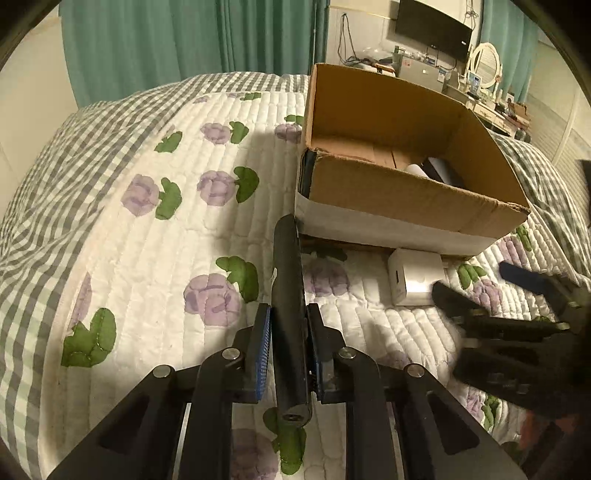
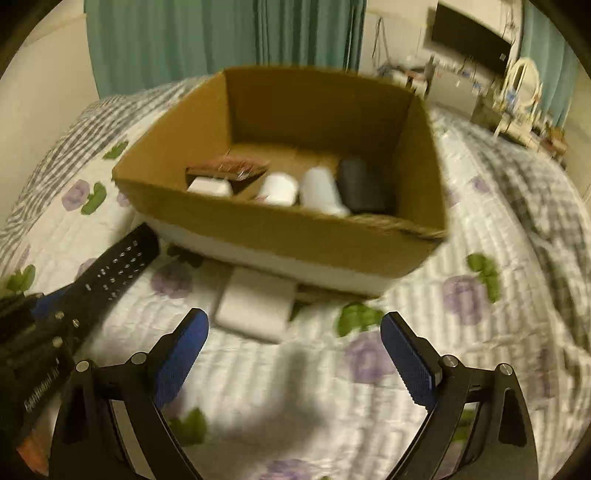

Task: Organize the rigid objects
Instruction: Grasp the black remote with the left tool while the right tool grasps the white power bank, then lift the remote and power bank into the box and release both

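My left gripper (image 1: 288,321) is shut on a long black remote control (image 1: 289,295), held edge-up above the quilt and pointing at the cardboard box (image 1: 402,192). The remote also shows in the right wrist view (image 2: 118,262), buttons up. My right gripper (image 2: 293,332) is open and empty, just in front of a small white box (image 2: 258,304) that lies on the quilt against the cardboard box (image 2: 295,229). In the left wrist view the right gripper (image 1: 476,288) is beside the same white box (image 1: 415,275). Inside the cardboard box lie white items, a black item (image 2: 360,188) and a dark red packet (image 2: 229,168).
The bed has a white quilt with purple flowers (image 1: 210,295) and a grey checked border. Green curtains (image 1: 184,40) hang behind. A dresser with a mirror (image 1: 484,66) and a wall TV (image 1: 432,33) stand at the far right.
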{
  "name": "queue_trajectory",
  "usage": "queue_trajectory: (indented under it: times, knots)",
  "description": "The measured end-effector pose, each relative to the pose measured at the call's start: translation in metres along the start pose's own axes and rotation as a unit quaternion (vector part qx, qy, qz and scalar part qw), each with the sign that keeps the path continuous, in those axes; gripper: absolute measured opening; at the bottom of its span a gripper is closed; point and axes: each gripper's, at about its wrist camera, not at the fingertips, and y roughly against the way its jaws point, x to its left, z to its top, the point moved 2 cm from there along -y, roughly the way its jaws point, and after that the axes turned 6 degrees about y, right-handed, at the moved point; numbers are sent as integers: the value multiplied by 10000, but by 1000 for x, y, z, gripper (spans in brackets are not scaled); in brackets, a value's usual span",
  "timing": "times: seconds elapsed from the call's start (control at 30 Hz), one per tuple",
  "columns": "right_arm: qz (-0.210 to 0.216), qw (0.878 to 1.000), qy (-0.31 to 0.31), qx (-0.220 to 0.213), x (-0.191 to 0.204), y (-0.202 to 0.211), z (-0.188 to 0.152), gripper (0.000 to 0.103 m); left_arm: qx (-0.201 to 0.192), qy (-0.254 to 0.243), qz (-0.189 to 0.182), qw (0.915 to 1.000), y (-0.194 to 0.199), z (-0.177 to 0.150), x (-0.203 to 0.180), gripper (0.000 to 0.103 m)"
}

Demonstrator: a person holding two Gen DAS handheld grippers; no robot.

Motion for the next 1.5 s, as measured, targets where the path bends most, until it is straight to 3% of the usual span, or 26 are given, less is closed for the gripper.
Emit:
queue_trajectory:
  times: [0.03, 0.1, 0.17, 0.33, 0.53, 0.83, 1.1, 1.5]
  knots:
    - [7, 9999, -15, 126, 4, -8, 0, 89, -10, 3, -12, 10000, 0, 1, 0, 19]
    - [134, 9993, -113, 337, 10, -24, 0, 75, -33, 16, -48, 10000, 1, 1, 2, 19]
    - [259, 9984, -254, 436, 13, -35, 1, 70, -53, 26, -71, 10000, 3, 0, 3, 19]
    - [281, 9980, -346, 457, 17, -54, 13, 69, -26, 46, -144, 9999, 2, -1, 4, 19]
    - [213, 9984, -351, 380, 17, -57, 14, 51, -27, 41, -210, 9998, 7, -1, 4, 19]
    - [277, 9996, -39, 20, 20, -7, -6, 51, -97, -76, -399, 9991, 33, -12, -8, 19]
    - [181, 9985, -54, -513, -1, 64, -8, 51, -447, -288, -539, 9971, 76, -11, -24, 19]
    - [64, 9902, 170, -1383, -12, 146, 38, 51, -1100, -570, -702, 9898, 125, 26, -56, 19]
